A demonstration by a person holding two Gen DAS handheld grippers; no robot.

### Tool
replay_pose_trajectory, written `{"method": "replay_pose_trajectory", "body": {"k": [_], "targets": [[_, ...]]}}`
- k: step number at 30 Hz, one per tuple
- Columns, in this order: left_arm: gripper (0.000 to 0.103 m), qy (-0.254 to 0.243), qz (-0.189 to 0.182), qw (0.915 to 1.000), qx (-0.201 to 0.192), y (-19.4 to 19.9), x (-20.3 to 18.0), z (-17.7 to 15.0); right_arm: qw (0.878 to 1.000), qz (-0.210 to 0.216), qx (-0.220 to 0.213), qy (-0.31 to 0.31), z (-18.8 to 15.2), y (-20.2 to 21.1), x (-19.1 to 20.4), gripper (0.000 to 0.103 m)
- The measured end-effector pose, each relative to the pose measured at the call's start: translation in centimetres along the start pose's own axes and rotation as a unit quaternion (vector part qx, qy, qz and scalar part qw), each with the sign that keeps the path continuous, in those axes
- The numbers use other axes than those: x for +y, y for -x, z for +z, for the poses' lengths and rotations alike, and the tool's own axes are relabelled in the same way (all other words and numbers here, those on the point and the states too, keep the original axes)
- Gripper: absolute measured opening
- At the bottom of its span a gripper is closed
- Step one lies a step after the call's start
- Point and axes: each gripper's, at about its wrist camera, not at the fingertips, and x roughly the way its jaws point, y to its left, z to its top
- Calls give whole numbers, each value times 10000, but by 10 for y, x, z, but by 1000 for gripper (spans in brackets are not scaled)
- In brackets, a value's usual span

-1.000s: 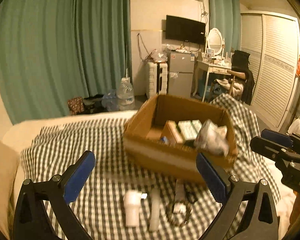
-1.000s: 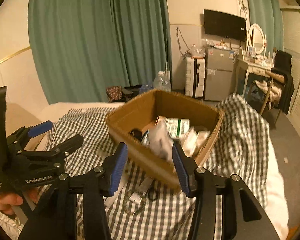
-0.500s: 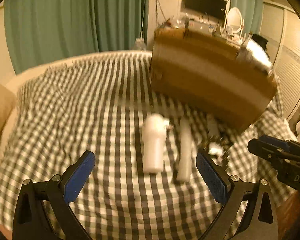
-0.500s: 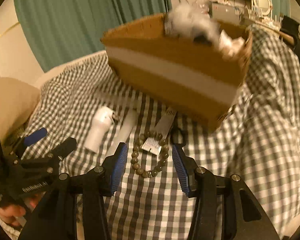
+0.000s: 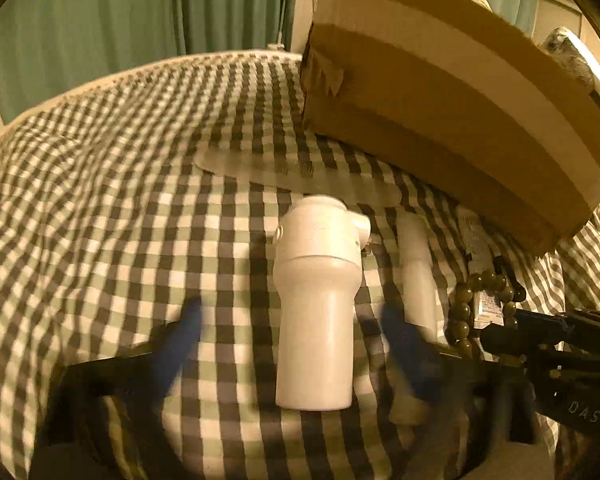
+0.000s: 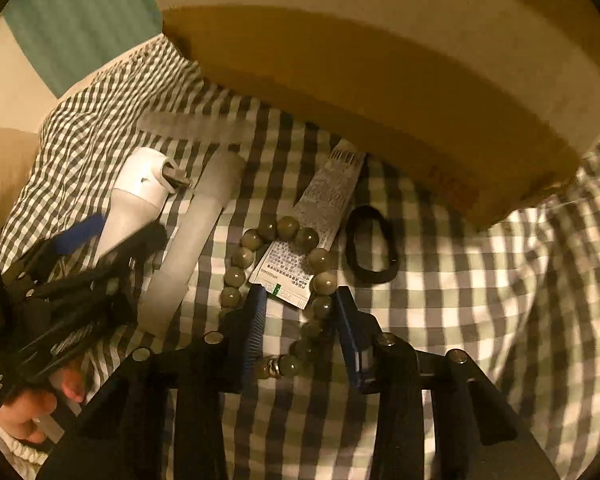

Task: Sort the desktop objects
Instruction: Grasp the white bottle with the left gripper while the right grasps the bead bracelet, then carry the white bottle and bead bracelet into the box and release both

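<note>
A white bottle (image 5: 316, 300) lies on the checked cloth (image 5: 120, 200) between the blurred fingers of my left gripper (image 5: 290, 310). Those jaws are closing, with gaps still showing on both sides of the bottle. A frosted tube (image 5: 416, 272) lies just right of it. In the right wrist view my right gripper (image 6: 300, 308) hangs low over a green bead bracelet (image 6: 284, 228). Its jaws are closing with the bracelet's right strand between them, pads not pressing. A printed paper packet (image 6: 324, 208) lies across the bracelet. The left gripper (image 6: 116, 232) straddles the white bottle (image 6: 140, 196).
A cardboard box (image 5: 452, 120) stands close behind the objects, its wall (image 6: 380, 80) filling the top of the right wrist view. A black hair tie (image 6: 372, 244) lies right of the bracelet. A flat clear strip (image 5: 292, 176) rests behind the bottle. A hand (image 6: 28, 412) shows lower left.
Both grippers have dropped from above the box down to the cloth. The left jaws have narrowed around the white bottle, the right jaws around the bracelet.
</note>
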Motion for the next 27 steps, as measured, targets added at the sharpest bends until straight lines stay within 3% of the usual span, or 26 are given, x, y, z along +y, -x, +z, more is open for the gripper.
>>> {"method": "replay_pose_trajectory", "body": {"k": [3,4,9,13,19,24,27], "targets": [[32,-270,-65,9996,-94,5,-3,-6,9999,-54,9,161,-3,0,5,19],[32,-315,-96,9994,-111,7,-4,-9,9998,-73,20,189,-5,1,7,11],[32,-206,-236,9994,-113,24,1,-19,9998,39,-153,84,-20,19,4,11],[32,-125,-325,9991,-240,48,0,-24,9987,365,-316,-178,-34,44,-3,11],[32,83,-491,9976,-482,94,-2,-33,9969,501,-600,-111,-54,83,4,11],[32,-64,-562,9957,-735,124,-15,-14,9916,724,-1067,-30,-48,133,5,11],[32,-205,-615,9932,-970,142,-27,9,9861,764,-1473,27,-22,162,13,11]]}}
